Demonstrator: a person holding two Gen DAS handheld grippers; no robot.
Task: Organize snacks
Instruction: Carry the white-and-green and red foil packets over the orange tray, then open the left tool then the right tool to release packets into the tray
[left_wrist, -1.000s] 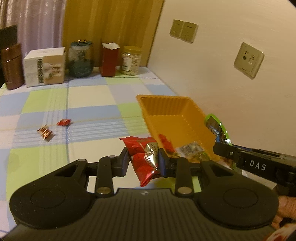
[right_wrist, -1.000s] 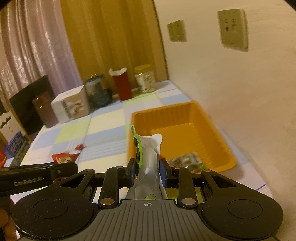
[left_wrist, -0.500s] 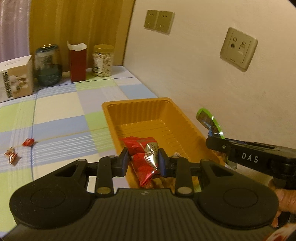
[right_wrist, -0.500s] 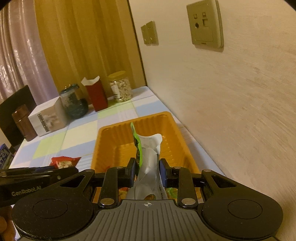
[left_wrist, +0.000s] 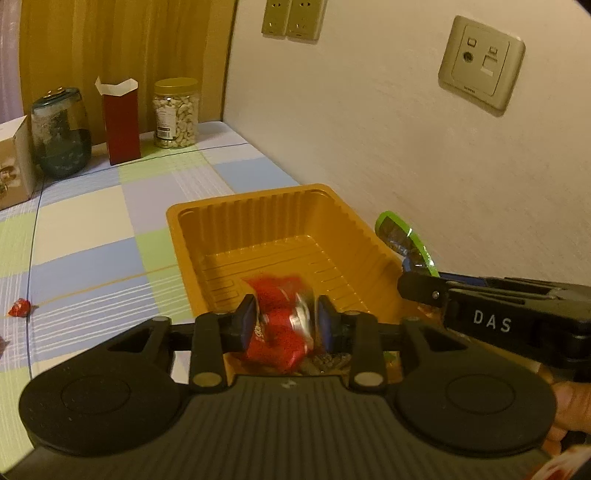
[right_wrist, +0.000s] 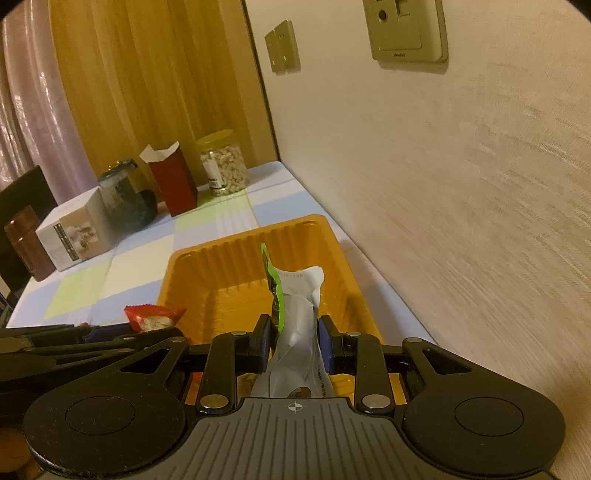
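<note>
My left gripper (left_wrist: 286, 325) hangs over the near end of the orange tray (left_wrist: 236, 225). Its jaws have spread and the red snack packet (left_wrist: 280, 332) between them is blurred, slipping down toward the tray. My right gripper (right_wrist: 294, 334) is shut on a green and white snack pouch (right_wrist: 299, 314) above the same tray (right_wrist: 236, 251). The right gripper also shows in the left wrist view (left_wrist: 417, 284) with the pouch's green end (left_wrist: 400, 236) sticking up. The red packet's top shows in the right wrist view (right_wrist: 153, 317).
A small red candy (left_wrist: 20, 307) lies on the checked tablecloth at left. At the table's back stand a cashew jar (left_wrist: 175, 112), a red carton (left_wrist: 120, 120), a dark glass jar (left_wrist: 61, 138) and a white box (right_wrist: 74, 232). The wall runs close along the right.
Both grippers moved forward over the tray. The left gripper's jaws opened wider and the red packet started dropping. The right gripper still holds its pouch.
</note>
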